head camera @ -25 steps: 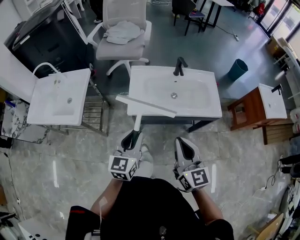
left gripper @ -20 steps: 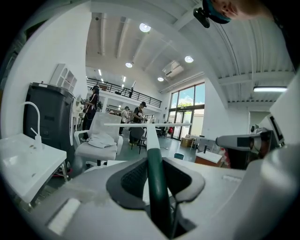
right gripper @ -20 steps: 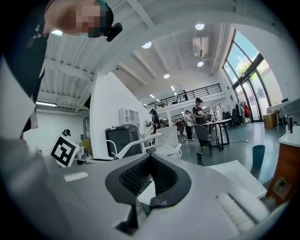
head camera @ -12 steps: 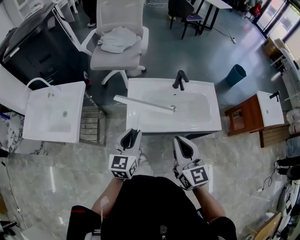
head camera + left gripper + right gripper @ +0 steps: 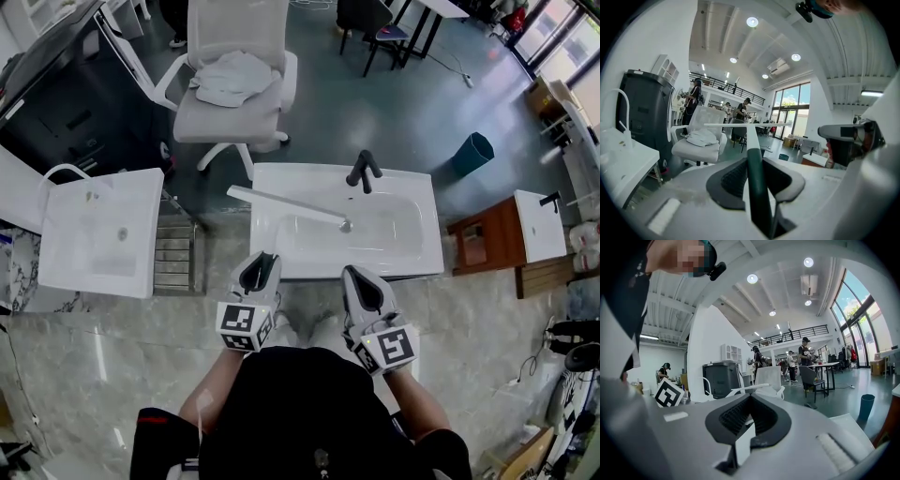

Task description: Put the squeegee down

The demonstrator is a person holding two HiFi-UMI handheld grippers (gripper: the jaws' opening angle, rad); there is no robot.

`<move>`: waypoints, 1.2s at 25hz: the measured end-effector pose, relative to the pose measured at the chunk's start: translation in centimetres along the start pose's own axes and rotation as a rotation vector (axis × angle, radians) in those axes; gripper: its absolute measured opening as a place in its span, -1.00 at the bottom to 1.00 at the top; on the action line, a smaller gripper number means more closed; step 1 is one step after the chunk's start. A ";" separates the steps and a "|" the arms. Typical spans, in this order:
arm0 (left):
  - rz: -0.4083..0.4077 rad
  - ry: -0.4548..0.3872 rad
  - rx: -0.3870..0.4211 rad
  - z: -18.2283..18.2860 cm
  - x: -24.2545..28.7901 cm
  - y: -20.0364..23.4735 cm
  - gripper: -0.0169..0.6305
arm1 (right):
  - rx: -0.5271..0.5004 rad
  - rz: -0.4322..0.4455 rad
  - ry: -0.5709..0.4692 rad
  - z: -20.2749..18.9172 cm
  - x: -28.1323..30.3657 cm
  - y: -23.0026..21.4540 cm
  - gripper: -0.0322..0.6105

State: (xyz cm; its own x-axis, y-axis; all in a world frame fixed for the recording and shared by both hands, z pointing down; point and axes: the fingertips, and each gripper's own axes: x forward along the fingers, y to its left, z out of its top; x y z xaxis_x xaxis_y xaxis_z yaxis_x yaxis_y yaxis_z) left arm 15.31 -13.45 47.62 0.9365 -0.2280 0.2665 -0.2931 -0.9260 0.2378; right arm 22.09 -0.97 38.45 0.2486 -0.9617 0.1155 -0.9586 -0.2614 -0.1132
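The squeegee (image 5: 286, 208) has a long white blade, a white shaft and a dark green handle (image 5: 757, 187). My left gripper (image 5: 261, 261) is shut on that handle, with the shaft pointing away from me. In the head view the blade hangs slantwise over the left part of the white sink basin (image 5: 417, 255), its right end near the drain. In the left gripper view the blade (image 5: 745, 124) runs level across the far end of the shaft. My right gripper (image 5: 357, 276) hovers at the sink's front edge, shut with nothing in it. A black faucet (image 5: 364, 171) stands at the back rim.
A second white sink (image 5: 94, 234) stands to the left, with a metal rack between. Behind the sink is a white office chair (image 5: 234, 75) with a cloth on it. A teal bin (image 5: 473, 150) and a wooden cabinet (image 5: 487, 234) stand to the right. A black cabinet (image 5: 56, 84) is far left.
Both grippers have moved forward to the sink. The squeegee blade, which hung over the sink's front left corner, now hangs farther in over the basin.
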 end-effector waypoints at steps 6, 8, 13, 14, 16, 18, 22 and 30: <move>0.035 0.028 -0.010 -0.5 2.8 1.5 -0.62 | 0.007 0.042 0.026 -0.9 2.7 -1.7 -0.89; 0.053 0.030 -0.013 -0.3 4.0 2.0 -0.62 | 0.009 0.068 0.035 -0.9 4.1 -2.5 -0.89; 0.122 0.034 -0.017 -0.1 7.1 2.7 -0.62 | 0.019 0.171 0.052 -0.4 8.2 -5.1 -0.89; 0.133 0.036 -0.020 -0.1 7.8 2.8 -0.62 | 0.019 0.194 0.058 -0.3 9.1 -5.5 -0.89; 0.148 0.039 -0.025 -0.1 9.0 3.3 -0.62 | 0.019 0.232 0.070 -0.1 11.0 -6.0 -0.89; 0.169 0.038 -0.031 -0.2 10.0 4.2 -0.62 | 0.012 0.276 0.085 -0.2 12.8 -6.0 -0.89; 0.222 0.044 -0.048 -0.9 11.2 6.3 -0.62 | 0.003 0.380 0.121 -0.9 15.8 -5.4 -0.89; 0.306 0.066 -0.066 -3.3 13.4 9.6 -0.62 | -0.003 0.523 0.180 -2.4 19.2 -4.7 -0.89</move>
State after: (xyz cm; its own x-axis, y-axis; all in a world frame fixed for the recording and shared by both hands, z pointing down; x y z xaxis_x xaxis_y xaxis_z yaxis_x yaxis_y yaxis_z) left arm 24.44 -24.45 56.57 0.7892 -0.4705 0.3948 -0.5728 -0.7957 0.1967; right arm 31.08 -18.01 43.54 -0.2885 -0.9338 0.2115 -0.9483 0.2481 -0.1979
